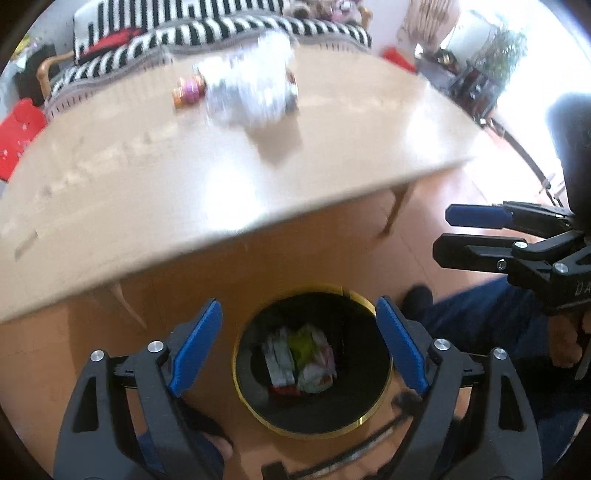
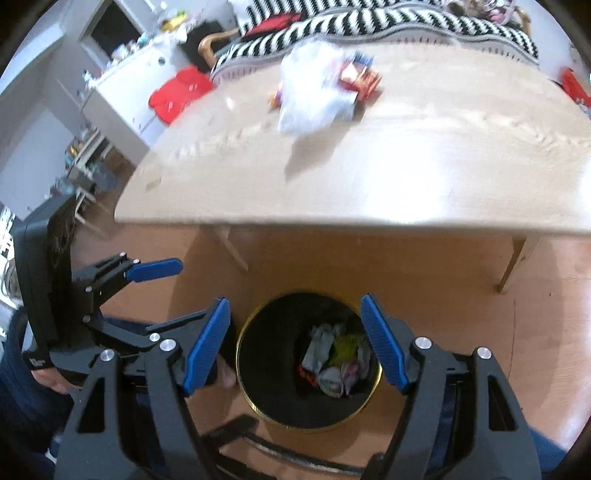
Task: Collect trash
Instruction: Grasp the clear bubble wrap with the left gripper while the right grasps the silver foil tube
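A black trash bin with a gold rim (image 1: pixel 240 354) (image 2: pixel 242 369) stands on the floor in front of the table and holds several crumpled wrappers (image 1: pixel 301 363) (image 2: pixel 338 360). My left gripper (image 1: pixel 301 345) is open and empty, right above the bin. My right gripper (image 2: pixel 295 341) is also open and empty above it. Each gripper shows in the other's view, the right gripper (image 1: pixel 443 236) at the right edge and the left gripper (image 2: pixel 184 288) at the left. On the table lies a crumpled clear plastic bag (image 1: pixel 255 85) (image 2: pixel 314 92) with a red snack packet (image 2: pixel 360 79) and small orange-pink items (image 1: pixel 188 92) beside it.
The wooden table (image 1: pixel 184 177) (image 2: pixel 406 177) has its near edge above the bin. A striped sofa (image 1: pixel 221 33) (image 2: pixel 369 22) stands behind it. A white cabinet (image 2: pixel 122 85) is at the left. The person's legs in blue trousers (image 1: pixel 480 317) are beside the bin.
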